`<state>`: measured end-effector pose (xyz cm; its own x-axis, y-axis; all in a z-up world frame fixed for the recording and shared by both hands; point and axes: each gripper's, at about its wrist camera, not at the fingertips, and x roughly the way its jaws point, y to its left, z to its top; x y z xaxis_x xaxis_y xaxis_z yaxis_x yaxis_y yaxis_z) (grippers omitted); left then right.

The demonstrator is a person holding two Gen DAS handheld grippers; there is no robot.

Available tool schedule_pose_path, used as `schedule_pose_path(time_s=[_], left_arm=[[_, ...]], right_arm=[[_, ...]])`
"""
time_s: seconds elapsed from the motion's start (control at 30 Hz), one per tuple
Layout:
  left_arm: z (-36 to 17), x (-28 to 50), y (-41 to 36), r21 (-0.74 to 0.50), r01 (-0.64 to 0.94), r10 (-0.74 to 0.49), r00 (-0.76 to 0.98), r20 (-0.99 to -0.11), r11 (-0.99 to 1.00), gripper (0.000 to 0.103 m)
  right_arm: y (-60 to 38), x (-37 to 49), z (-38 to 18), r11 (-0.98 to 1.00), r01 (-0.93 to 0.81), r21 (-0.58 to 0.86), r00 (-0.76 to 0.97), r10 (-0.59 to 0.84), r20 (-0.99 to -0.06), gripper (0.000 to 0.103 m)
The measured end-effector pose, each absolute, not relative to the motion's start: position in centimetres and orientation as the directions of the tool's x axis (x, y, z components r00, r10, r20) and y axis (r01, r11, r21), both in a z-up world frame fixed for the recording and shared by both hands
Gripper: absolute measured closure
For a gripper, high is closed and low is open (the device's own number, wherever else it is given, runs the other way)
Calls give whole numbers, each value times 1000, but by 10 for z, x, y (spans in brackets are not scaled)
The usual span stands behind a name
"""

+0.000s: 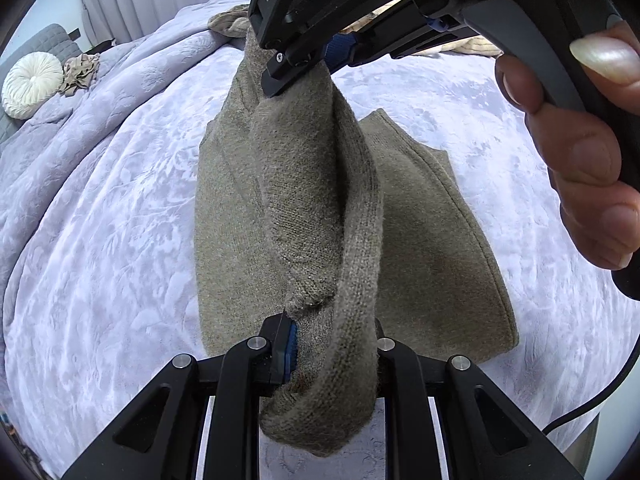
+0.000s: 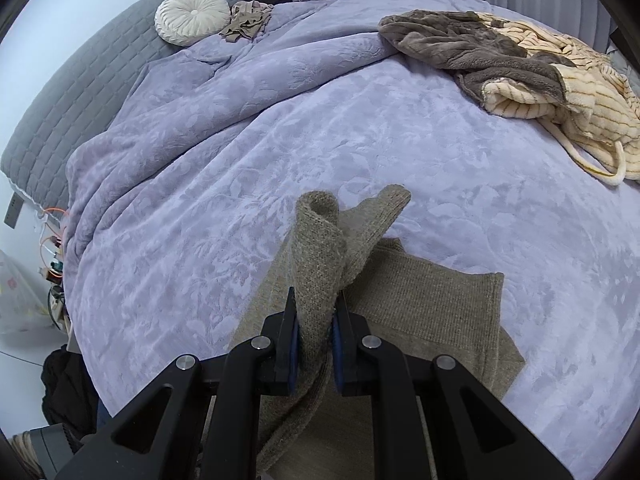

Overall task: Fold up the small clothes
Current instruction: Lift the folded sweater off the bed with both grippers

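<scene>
Between the blue pads of the left gripper [image 1: 332, 354] sits a rolled edge of the olive knit garment [image 1: 280, 200], clamped tight; just ahead, the right gripper [image 1: 308, 66] pinches the far end of that same edge, its jaws likewise closed on the knit. From both grippers the lifted band hangs down to the rest of the garment, which lies flat on the lavender bed cover [image 1: 100, 220] below and to the right. Beyond the right gripper, well apart, lie a brown and cream fleece heap [image 2: 500, 64] and a round white cushion [image 2: 192, 16]. To fold well, I would keep the edge taut between both grips, carry it level across the flat part, and lower both ends together so the edges meet.
</scene>
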<state>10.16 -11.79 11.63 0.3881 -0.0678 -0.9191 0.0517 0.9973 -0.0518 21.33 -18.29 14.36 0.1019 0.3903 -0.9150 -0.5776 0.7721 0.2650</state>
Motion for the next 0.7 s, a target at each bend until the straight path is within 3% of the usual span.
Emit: schedule_pose_path(time_s=[0.7], left_arm=[[103,104,-178,65,94,24,381,-924,993,82]], right_arm=[[-253,218,138,779,-545,311,117,438,-891,89]])
